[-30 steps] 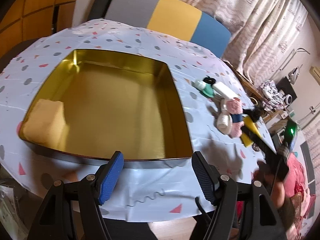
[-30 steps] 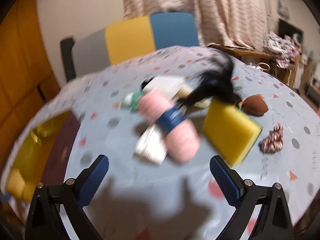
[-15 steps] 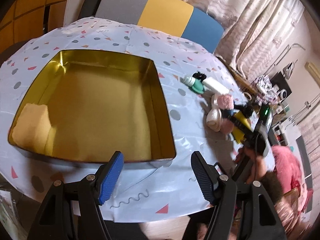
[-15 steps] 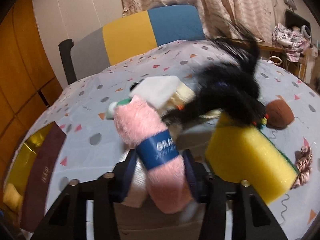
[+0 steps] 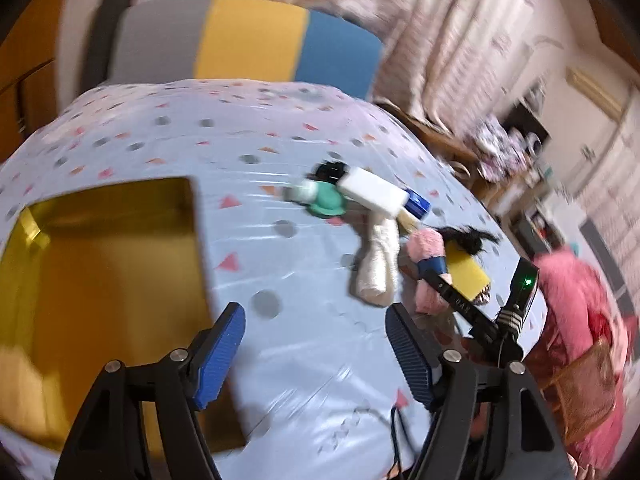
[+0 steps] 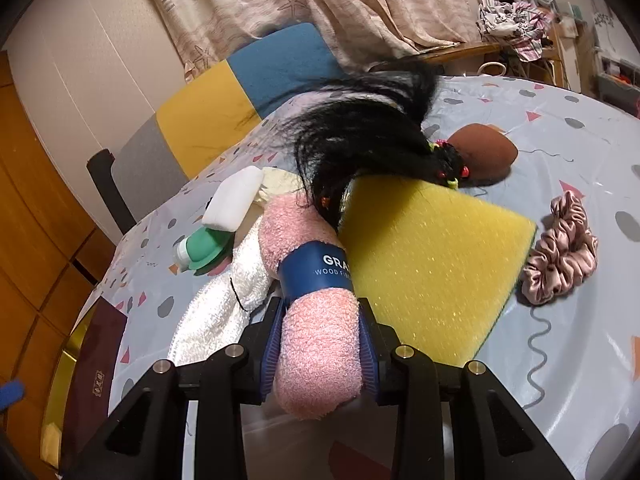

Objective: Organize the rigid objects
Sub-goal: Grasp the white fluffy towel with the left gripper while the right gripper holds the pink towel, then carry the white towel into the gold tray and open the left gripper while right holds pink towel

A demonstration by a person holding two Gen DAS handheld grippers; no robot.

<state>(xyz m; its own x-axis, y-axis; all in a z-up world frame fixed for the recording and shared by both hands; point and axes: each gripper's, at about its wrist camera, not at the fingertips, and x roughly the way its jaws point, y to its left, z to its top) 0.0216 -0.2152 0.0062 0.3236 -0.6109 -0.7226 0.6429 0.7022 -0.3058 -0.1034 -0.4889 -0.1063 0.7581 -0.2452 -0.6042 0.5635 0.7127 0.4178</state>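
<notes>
My right gripper (image 6: 320,344) is shut on a pink rolled towel (image 6: 316,320) with a blue paper band, which still rests among the pile; the towel also shows in the left wrist view (image 5: 426,268). Beside it lie a yellow sponge (image 6: 424,264), a black hair tuft (image 6: 360,144), a white rolled cloth (image 6: 224,304), a white block (image 6: 234,196) and a green-capped small bottle (image 6: 200,250). My left gripper (image 5: 316,352) is open and empty above the table, right of the gold tin (image 5: 100,264).
A brown egg-shaped object (image 6: 484,152) and a pink scrunchie (image 6: 560,252) lie right of the sponge. A grey, yellow and blue chair back (image 5: 248,44) stands behind the table. The tin's dark red lid (image 6: 96,368) lies at the left.
My right gripper has moved in and shut on the pink towel. My left gripper has swung right, away from the tin, toward the pile.
</notes>
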